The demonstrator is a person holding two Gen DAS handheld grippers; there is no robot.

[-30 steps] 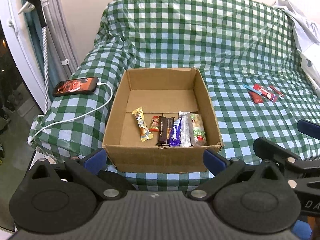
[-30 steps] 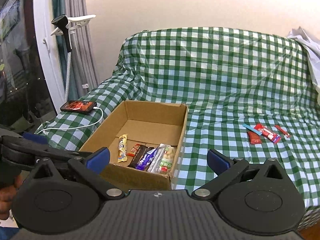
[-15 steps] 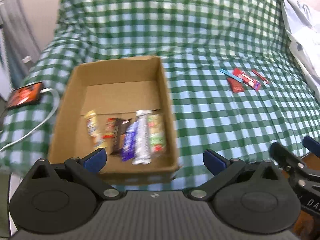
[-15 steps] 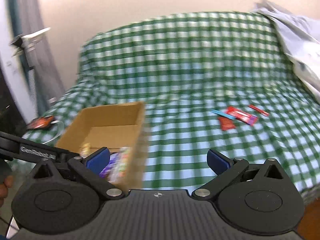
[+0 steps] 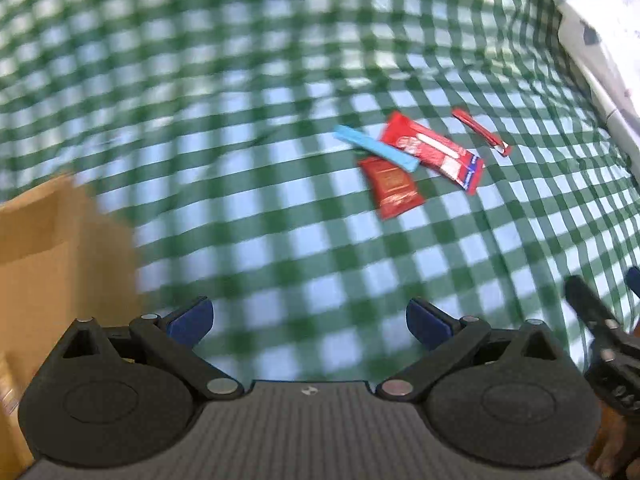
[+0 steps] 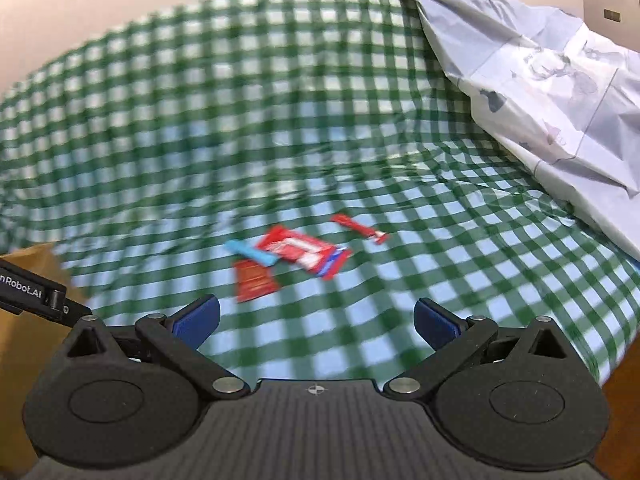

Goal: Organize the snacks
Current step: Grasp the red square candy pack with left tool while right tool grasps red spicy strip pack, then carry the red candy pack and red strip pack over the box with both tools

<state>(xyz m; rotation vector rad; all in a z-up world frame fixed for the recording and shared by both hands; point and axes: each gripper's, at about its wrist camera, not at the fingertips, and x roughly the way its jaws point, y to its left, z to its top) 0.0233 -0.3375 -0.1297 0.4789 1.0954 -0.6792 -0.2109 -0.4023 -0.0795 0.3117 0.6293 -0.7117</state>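
Well, both the left gripper [image 5: 308, 322] and right gripper [image 6: 316, 320] hover spread wide, snack wrappers [image 6: 294, 250] lying at twelve o'clock.

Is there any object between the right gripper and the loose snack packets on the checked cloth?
Nothing visible does. Between the open right gripper and the snack packets lies only bare checked cloth; the cardboard box stands off to the left.
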